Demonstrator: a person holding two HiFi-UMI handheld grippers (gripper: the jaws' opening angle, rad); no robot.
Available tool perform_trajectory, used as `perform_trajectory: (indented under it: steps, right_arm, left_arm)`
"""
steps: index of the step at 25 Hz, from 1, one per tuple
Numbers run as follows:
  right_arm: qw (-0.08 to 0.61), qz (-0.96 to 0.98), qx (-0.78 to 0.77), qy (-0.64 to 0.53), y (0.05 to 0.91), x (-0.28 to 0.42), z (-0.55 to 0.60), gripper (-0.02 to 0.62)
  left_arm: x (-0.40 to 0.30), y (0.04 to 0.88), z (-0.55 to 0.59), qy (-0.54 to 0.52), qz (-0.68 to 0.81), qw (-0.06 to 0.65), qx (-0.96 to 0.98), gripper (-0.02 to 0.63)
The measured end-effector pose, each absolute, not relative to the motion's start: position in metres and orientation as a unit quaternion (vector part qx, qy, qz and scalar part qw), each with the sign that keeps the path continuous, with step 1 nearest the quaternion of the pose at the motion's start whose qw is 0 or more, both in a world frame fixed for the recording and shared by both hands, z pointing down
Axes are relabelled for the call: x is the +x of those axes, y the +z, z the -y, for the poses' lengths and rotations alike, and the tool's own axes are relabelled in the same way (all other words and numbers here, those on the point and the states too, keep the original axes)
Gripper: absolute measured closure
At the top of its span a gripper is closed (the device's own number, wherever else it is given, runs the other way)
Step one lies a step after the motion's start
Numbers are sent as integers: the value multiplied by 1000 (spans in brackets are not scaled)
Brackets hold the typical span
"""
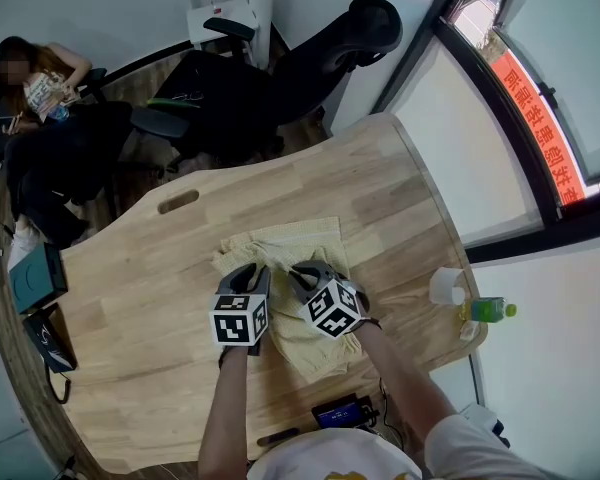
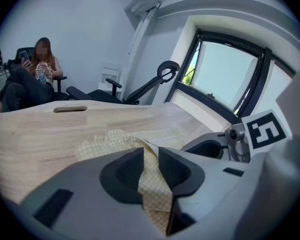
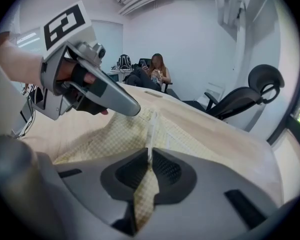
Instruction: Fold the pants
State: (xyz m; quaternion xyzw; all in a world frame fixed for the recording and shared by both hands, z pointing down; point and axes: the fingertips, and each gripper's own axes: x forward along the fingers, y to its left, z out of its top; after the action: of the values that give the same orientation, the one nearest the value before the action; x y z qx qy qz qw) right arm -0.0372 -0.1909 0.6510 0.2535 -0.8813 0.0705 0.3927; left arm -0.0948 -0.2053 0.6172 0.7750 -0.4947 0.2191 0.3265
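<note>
**Both claws clamped on the pants at mid-table**

From the head view we see the pale yellow checked pants (image 1: pixel 285 258) lying crumpled on the wooden table (image 1: pixel 150 298). Our left gripper (image 1: pixel 250 274) and right gripper (image 1: pixel 302 274) sit side by side on the near part of the cloth. Their marker cubes hide the jaws from above, so this view does not show any grip.

The left gripper view does show it. Our two dark pads (image 2: pixel 172 170) stand narrowly apart with a thick fold of the fabric pressed between them. The rest of the cloth trails forward onto the tabletop.

In the right gripper view our jaws are nearly together on a thinner pleat, which stands up as a ridge in front of them. The left gripper's nose lies just beside it on the fabric.

Only the head view shows a green bottle (image 1: pixel 492 311) and a white cup (image 1: pixel 446 286) at the table's right edge. All three views show a seated person (image 1: pixel 35 108) and a black office chair (image 1: pixel 310 58) beyond the table.
</note>
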Motion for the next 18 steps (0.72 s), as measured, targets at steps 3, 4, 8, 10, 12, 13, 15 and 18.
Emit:
perform_trajectory:
  steps: [3,4,8,10,12,13,15,18]
  right_arm:
    - [369,886,271,68,632,-32,201,571]
    - [360,888,279,69,626,-30,206,571]
    - [322,886,326,77,596,-13,230,572]
    - [302,882,352,84,583,-1,242,572]
    - [283,876,377,97,574,13,256,574]
    - [277,872,390,103,573,21,263,573]
    - [271,861,413,116,574,39,278,573]
    - [279,845,430,153,594,57,294,573]
  left_arm:
    - [-97,615,208,223,493,325,776,517]
    - [-98,614,208,221,493,326,776,517]
    - [-96,614,205,223,488,328,777,521]
    - [-94,615,201,228,483,326,780,531]
    - [-92,613,200,233,484,319,781,532]
    - [-91,613,200,236,484,314,782,534]
    - [-88,614,201,242,481,308,784,537]
    - [-87,619,203,247,476,315,783,537]
